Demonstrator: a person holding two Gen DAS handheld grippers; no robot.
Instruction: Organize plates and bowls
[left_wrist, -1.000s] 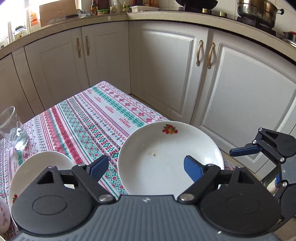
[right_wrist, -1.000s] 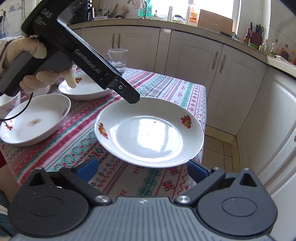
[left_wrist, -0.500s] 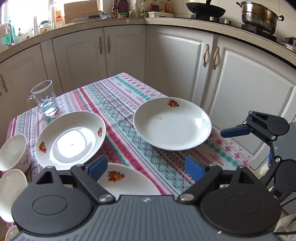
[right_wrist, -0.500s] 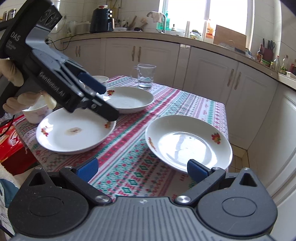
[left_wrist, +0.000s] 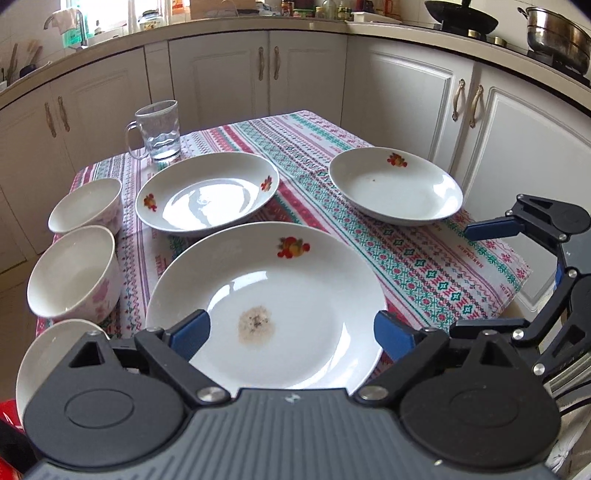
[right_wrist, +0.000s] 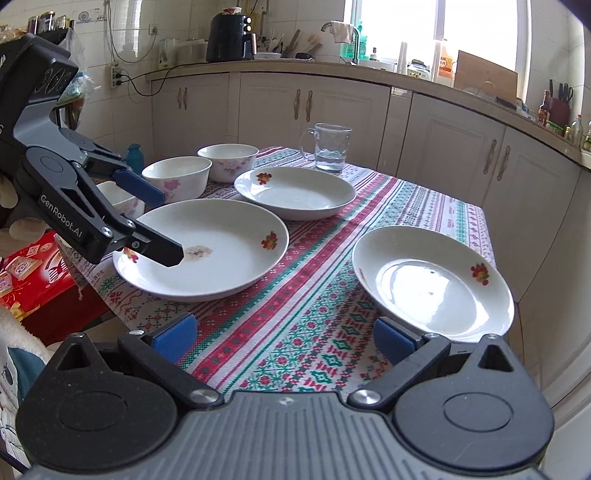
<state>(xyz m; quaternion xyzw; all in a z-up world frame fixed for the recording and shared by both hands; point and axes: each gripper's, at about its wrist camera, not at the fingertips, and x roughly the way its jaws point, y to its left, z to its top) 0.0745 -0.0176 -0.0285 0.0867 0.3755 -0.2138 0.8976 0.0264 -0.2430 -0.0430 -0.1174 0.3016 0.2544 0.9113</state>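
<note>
The left claw hung over the near stained plate, its jaws spread wide, just having opened further, pressing on nothing. The right claw was also open and empty above the striped tabletop. A second plate lay at the far centre, a third plate at the right edge. Three bowls stood along the left, and a glass mug at the far side.

My table wears a red-and-green patterned cloth. On it I see three white flowered plates, a glass mug with a little water at the far edge, and pink-flowered bowls along the left side.
</note>
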